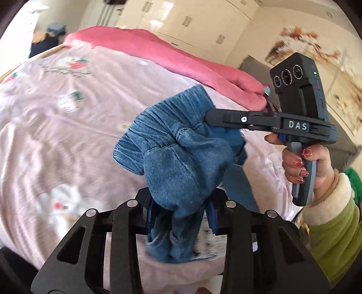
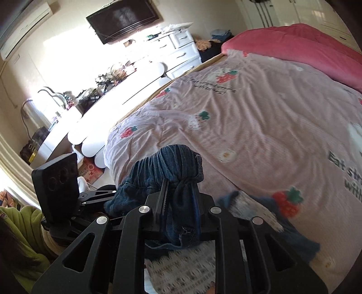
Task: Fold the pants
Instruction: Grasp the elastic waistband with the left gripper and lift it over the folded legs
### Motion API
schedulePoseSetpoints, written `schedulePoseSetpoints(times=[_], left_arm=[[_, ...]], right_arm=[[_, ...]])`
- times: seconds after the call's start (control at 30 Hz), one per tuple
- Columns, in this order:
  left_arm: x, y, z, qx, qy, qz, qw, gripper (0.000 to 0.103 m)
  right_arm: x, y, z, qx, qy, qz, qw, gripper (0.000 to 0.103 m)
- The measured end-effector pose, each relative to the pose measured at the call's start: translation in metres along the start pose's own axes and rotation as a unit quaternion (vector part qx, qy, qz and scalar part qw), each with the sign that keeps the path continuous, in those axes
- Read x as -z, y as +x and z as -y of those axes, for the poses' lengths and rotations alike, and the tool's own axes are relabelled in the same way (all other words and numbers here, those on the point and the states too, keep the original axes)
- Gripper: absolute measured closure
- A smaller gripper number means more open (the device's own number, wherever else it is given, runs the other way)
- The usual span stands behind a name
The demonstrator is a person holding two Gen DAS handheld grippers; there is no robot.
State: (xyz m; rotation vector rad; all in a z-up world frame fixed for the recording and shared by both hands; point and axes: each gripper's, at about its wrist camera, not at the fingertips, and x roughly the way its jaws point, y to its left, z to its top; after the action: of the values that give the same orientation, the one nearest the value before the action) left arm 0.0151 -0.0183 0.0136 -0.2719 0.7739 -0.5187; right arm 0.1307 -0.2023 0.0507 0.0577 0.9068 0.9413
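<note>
Blue denim pants (image 1: 178,149) with a gathered elastic waistband hang bunched in the air above the bed. My left gripper (image 1: 181,203) is shut on one part of the waistband fabric. My right gripper (image 1: 209,116) comes in from the right and is shut on the waistband a short way off. In the right wrist view the pants (image 2: 172,178) bulge up between my right gripper's (image 2: 179,203) fingers, and the left gripper's body (image 2: 58,185) shows at the left. The legs trail down onto the bed (image 2: 294,237), partly hidden.
The bed carries a pink strawberry-print quilt (image 2: 260,113) with a darker pink blanket (image 2: 294,45) folded along the far side. A white dresser (image 2: 181,52) and long white desk (image 2: 101,108) stand beyond the bed's left edge. Wardrobes (image 1: 192,20) line the wall.
</note>
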Motion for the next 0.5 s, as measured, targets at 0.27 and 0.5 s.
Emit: schedulePoseSetpoints(times=[0.27,0.5], left_arm=[[0.013,0.032,0.056,-0.009,0.074,-0.032,0.9967,0.076],[0.029,0.046,0.074,-0.002,0.105,-0.048,0.9933,0.065]], right_arm=[[0.057,-0.031,0.044,0.009,0.051,0.021,0.998,0.086],[0.089,-0.054,0.066,0.018,0.093,0.037,0.995,0.085]])
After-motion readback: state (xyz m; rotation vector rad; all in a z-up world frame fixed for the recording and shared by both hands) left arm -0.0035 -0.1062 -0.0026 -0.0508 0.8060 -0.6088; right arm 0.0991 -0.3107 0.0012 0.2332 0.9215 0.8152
